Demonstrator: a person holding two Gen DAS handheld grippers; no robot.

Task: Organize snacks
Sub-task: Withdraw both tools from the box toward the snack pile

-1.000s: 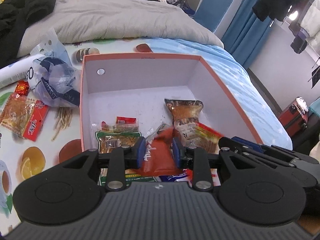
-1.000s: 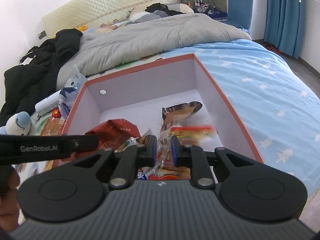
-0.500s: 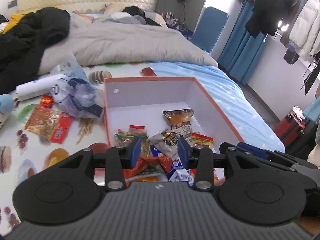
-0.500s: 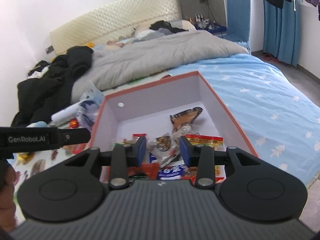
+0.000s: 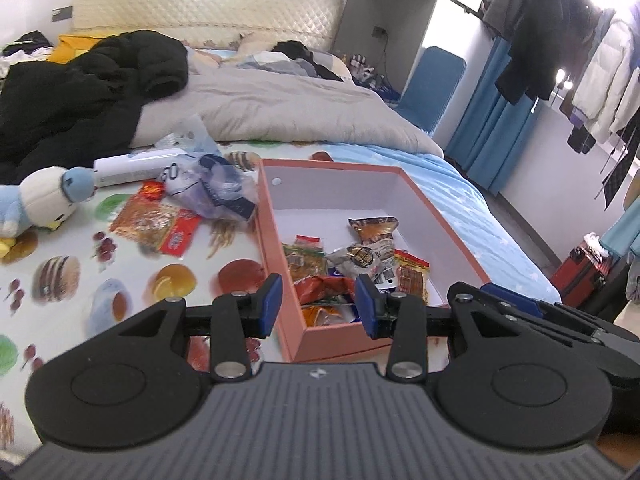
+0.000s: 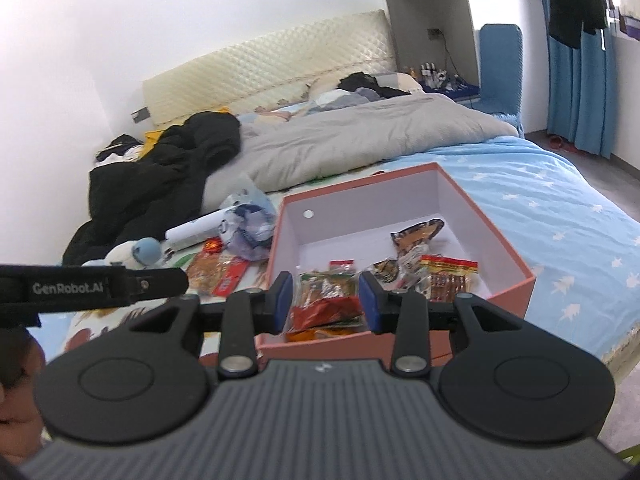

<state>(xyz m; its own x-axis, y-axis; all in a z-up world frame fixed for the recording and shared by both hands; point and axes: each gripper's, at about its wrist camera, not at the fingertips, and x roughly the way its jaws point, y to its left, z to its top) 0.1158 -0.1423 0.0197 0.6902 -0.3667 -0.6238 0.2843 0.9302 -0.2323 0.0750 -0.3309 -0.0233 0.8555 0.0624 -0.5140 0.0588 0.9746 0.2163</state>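
Both grippers hang above the near end of the pink box [image 5: 280, 240] on the bed, and both are empty. The left gripper [image 5: 316, 306] has its jaws wide apart; the right gripper [image 6: 324, 304] shows the same gap. Inside the box, a heap of snack packets [image 6: 332, 300] crowds the near end. One orange-and-red packet [image 5: 154, 222] lies outside, on the fruit-print sheet [image 5: 120, 280] just left of the box, beside a crumpled plastic bag [image 5: 212, 190].

The pink box [image 5: 280, 248] with the white inside sat open on the bed, a bunch of snack packets [image 5: 352, 264] piled loosely at its near end. One orange-and-red packet [image 5: 154, 222] was lying flat outside, just left of the box.
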